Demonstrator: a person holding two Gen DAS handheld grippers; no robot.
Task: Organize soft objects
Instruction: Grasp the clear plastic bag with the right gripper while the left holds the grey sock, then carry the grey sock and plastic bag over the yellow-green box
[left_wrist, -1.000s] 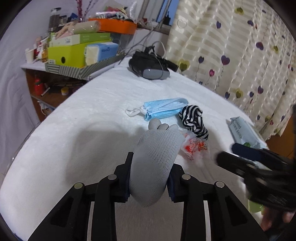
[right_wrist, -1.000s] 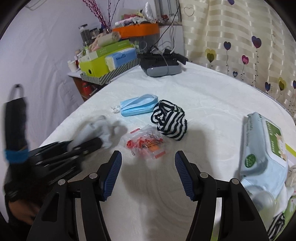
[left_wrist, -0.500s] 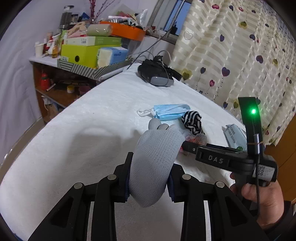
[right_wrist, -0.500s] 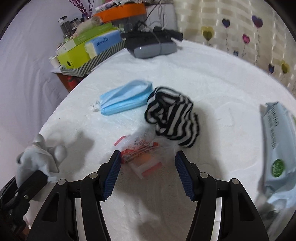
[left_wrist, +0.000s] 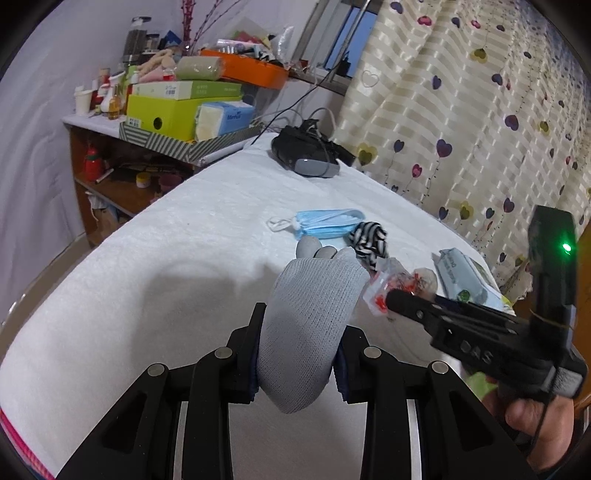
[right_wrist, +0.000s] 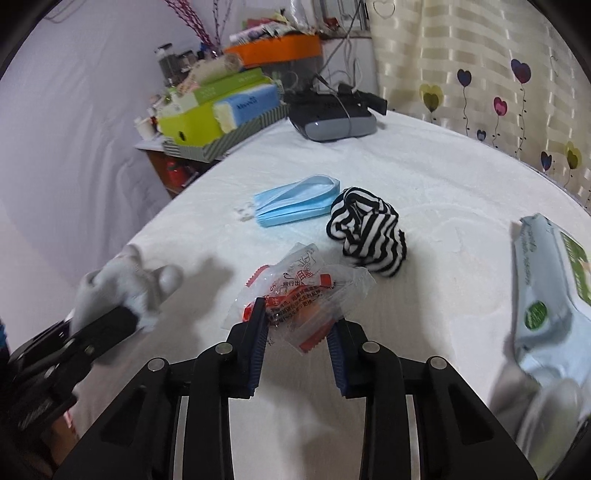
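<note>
A grey knit glove (left_wrist: 310, 314) is clamped in my left gripper (left_wrist: 301, 322), which is shut on it above the white cover; the glove's fingers stick out ahead. My right gripper (right_wrist: 297, 325) has its jaws closing on a clear plastic packet with red print (right_wrist: 295, 284), and the blue pads press its crumpled sides. From the left wrist view the right gripper (left_wrist: 391, 299) reaches in from the right with the packet (left_wrist: 388, 284) at its tip. A black-and-white striped cloth (right_wrist: 365, 229) and blue face masks (right_wrist: 295, 201) lie just beyond.
A pack of wet wipes (right_wrist: 546, 288) lies at the right. A dark headset (right_wrist: 332, 114) with cables sits at the far end of the white cover (left_wrist: 166, 258). A cluttered shelf with green boxes (left_wrist: 177, 114) stands at far left; a heart-print curtain (left_wrist: 480, 110) hangs at right.
My right gripper came forward and down over the plastic packet and its jaws narrowed onto it. My left gripper drifted with the grey glove still clamped.
</note>
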